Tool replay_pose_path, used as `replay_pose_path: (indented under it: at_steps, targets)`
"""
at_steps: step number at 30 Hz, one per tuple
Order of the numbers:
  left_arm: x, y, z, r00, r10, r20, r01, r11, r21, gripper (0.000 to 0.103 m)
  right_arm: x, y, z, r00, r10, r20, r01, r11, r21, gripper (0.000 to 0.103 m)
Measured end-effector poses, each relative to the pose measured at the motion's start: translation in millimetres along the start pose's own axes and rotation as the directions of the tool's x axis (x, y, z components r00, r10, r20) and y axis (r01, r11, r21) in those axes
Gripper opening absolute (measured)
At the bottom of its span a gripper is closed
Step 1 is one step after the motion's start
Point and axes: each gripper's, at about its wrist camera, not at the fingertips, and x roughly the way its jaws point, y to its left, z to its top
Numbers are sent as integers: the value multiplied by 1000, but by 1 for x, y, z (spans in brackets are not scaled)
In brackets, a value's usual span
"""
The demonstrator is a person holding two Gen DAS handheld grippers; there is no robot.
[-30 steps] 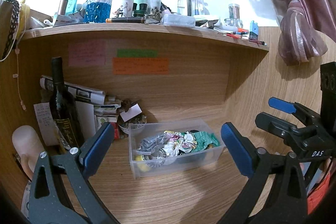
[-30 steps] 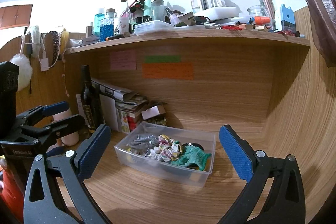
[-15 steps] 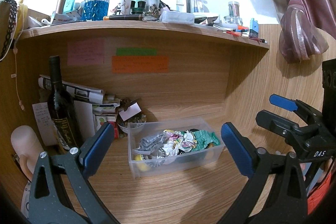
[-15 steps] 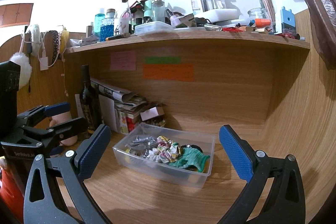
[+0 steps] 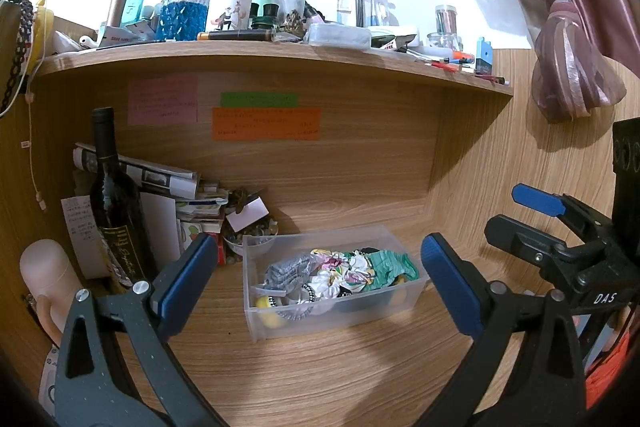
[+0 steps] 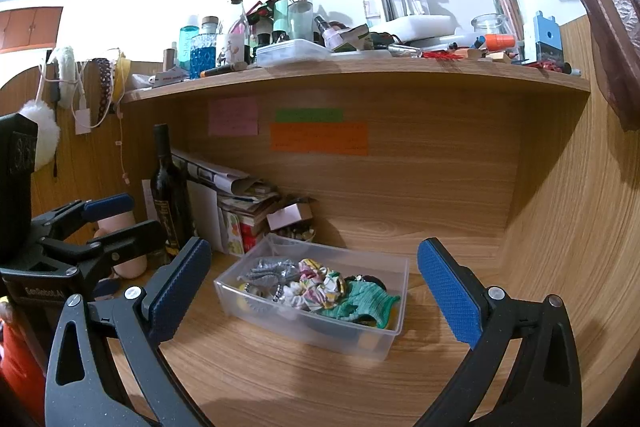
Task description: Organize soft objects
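A clear plastic box (image 5: 360, 319) (image 6: 360, 339) stands on the wooden desk under a shelf. It holds soft things: a green cloth (image 5: 390, 265) (image 6: 366, 303), floral scrunchies (image 5: 340, 267) (image 6: 316, 283) and a silver-grey scrunchie (image 5: 284, 269) (image 6: 268, 269). My left gripper (image 5: 316, 283) is open and empty, in front of the box. My right gripper (image 6: 314, 287) is open and empty, also in front of the box. Each gripper shows in the other's view, the right one (image 5: 560, 227) at the right and the left one (image 6: 92, 227) at the left.
A dark wine bottle (image 5: 114, 203) (image 6: 170, 191), stacked papers (image 5: 160, 179) and a small bowl (image 5: 256, 239) crowd the back left corner. A pink cylinder (image 5: 48, 279) stands at the left. The shelf (image 5: 280, 57) above carries several bottles. A curtain (image 5: 568, 67) hangs at right.
Both grippers have drifted slightly; the box looks a little lower and nearer in the views. Nothing was grasped or released.
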Motion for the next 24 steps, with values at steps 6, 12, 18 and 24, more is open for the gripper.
replay_pose_path:
  at_steps: [6,12,18,24]
  targets:
    - [1,-1,0,1000,-12,-7,12,1000,-3,103,0,0,0,1000,4,-1,-4,1000,-1,103]
    - [1,-2,-1,1000,-4,-9,4,1000,-3,103,1,2,0,1000,8,-3,-8,1000,-5,103]
    - [0,-4,-2,1000,-8,-15,8,1000,7,103,1,2,0,1000,8,-2,-8,1000,-6,103]
    - [-1,-9,-4,1000,-7,-13,7,1000,23,103,1,4,0,1000,10,-7,-10,1000,-3,103]
